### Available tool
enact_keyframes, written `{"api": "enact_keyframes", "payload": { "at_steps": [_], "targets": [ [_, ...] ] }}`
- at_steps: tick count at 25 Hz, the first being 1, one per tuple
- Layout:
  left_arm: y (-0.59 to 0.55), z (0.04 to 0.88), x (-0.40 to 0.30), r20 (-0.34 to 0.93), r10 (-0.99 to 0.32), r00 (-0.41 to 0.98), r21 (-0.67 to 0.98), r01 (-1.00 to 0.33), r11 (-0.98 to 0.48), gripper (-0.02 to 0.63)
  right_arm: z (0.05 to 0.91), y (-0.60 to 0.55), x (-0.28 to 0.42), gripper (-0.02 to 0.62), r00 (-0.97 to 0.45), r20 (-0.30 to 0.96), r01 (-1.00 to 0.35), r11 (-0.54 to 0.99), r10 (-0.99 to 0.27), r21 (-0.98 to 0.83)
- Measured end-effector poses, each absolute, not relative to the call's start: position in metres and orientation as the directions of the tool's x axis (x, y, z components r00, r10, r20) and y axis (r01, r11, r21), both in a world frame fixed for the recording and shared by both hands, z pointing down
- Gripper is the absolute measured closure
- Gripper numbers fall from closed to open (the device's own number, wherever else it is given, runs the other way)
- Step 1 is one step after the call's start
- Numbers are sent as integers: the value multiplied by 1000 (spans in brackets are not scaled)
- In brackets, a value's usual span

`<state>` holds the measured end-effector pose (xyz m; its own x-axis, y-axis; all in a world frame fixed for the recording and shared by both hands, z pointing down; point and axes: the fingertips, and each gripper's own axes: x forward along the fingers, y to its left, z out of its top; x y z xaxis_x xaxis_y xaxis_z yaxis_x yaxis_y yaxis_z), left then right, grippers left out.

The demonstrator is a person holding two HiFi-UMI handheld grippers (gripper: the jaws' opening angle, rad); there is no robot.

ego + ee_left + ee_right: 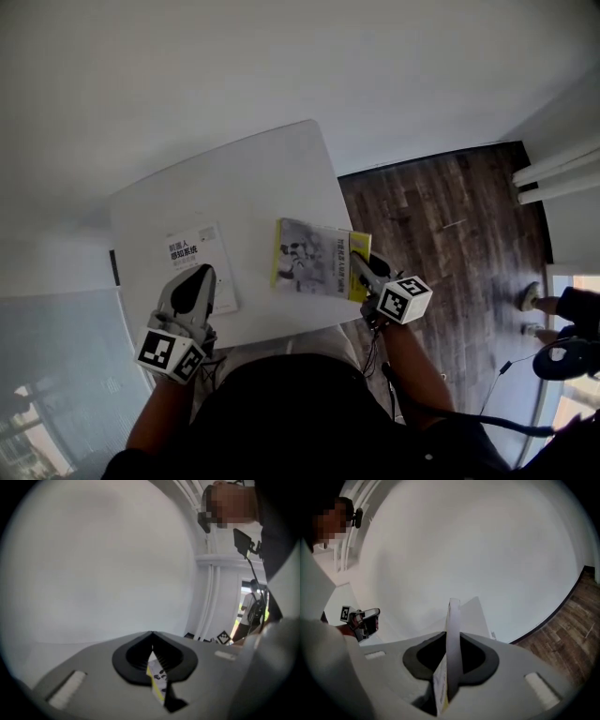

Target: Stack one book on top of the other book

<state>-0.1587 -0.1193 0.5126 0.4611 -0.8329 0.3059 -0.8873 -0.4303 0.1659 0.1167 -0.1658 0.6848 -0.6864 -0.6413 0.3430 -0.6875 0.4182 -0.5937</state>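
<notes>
Yellow book (314,258) in near-level right tongs (358,263)

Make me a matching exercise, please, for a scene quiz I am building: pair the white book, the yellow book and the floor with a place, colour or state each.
Things:
1. white book
2. yellow book
3. floor

Descriptions:
A. dark wood planks
B. flat on the left part of the table, by the left gripper
C. pinched at its edge by the right gripper

Pairs: 1-B, 2-C, 3-A
</notes>
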Motion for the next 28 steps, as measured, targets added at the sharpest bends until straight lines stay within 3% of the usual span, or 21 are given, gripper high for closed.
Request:
{"api": "enact_keyframes", "payload": {
  "at_steps": [20, 28],
  "targets": [
    [-79, 411, -155, 232, -875, 426, 115, -905, -410, 600, 550, -149, 104, 522, -733, 194, -616, 514, -652, -598],
    [-82, 492, -258, 188, -886, 424, 177, -902, -394, 600, 602, -165, 6, 522, -736, 197, -630, 550, -648, -548]
  ]
}}
